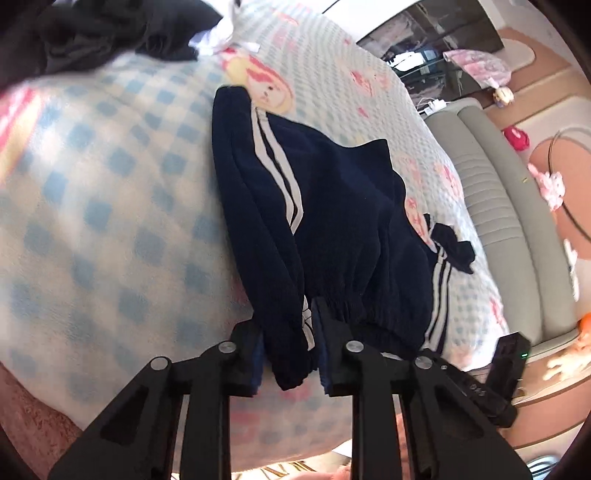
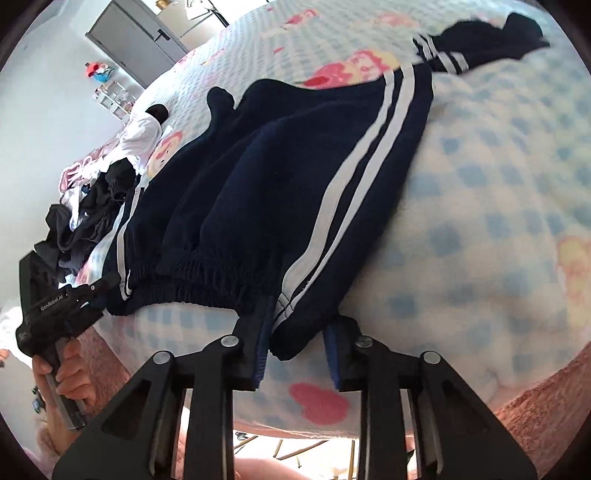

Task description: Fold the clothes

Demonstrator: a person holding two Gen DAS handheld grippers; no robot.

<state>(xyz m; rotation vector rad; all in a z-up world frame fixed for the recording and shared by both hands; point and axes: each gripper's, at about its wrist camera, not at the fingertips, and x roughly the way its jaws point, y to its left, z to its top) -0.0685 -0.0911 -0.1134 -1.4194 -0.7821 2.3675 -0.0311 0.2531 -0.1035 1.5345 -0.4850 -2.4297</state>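
Navy track trousers with two white side stripes (image 1: 332,206) lie on the blue-checked blanket (image 1: 110,221), waistband toward me. My left gripper (image 1: 290,354) has its jaws set apart around one waistband corner, cloth hanging between the fingers. My right gripper (image 2: 297,347) stands the same way around the other waistband corner of the trousers (image 2: 258,177). The left gripper also shows in the right wrist view (image 2: 92,295), held by a hand at the waistband's left end. The trouser legs stretch away, cuffs bunched at the far end (image 2: 491,37).
A heap of dark and white clothes (image 1: 110,33) lies at the far end of the bed, also in the right wrist view (image 2: 99,199). A padded grey bed frame (image 1: 498,192) runs along the right. A grey cabinet (image 2: 136,33) stands by the wall.
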